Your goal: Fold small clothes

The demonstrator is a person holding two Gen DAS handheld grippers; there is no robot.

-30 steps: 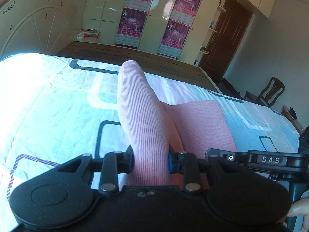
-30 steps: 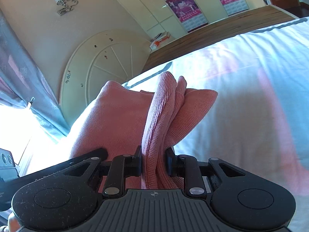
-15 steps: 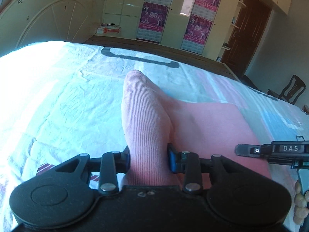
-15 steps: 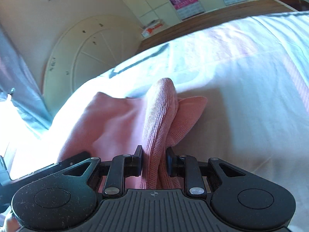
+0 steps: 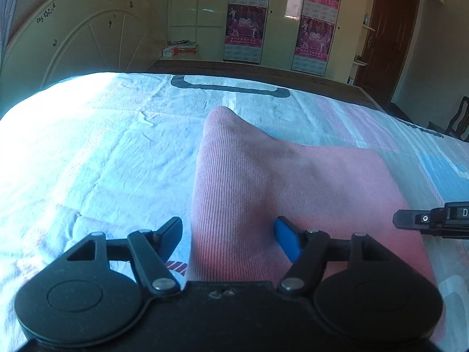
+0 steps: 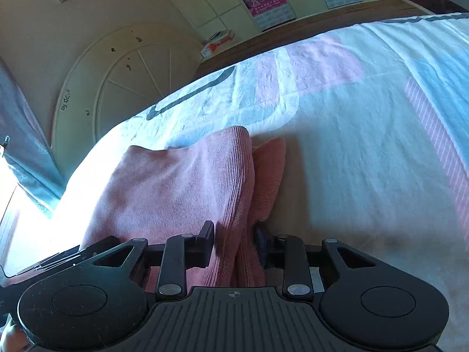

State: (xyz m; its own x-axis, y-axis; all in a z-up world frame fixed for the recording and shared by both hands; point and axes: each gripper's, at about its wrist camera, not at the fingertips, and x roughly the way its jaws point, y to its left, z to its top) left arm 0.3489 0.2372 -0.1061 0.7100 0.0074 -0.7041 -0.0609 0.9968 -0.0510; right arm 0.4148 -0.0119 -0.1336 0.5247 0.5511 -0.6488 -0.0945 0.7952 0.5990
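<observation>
Garment (image 5: 293, 187) on bedsheet (image 5: 102, 161) between spread left gripper (image 5: 228, 234) fingers.

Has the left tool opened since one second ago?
Yes. The left tool now stands spread apart from the pink garment on the bedsheet.

Hard sunlight from the left blows out the bedsheet (image 5: 58, 135) there; the far room stays dim, fisheye-bent at the edges.

Both hand-held grippers (image 5: 228, 233) (image 6: 233, 242) spread apart.
</observation>
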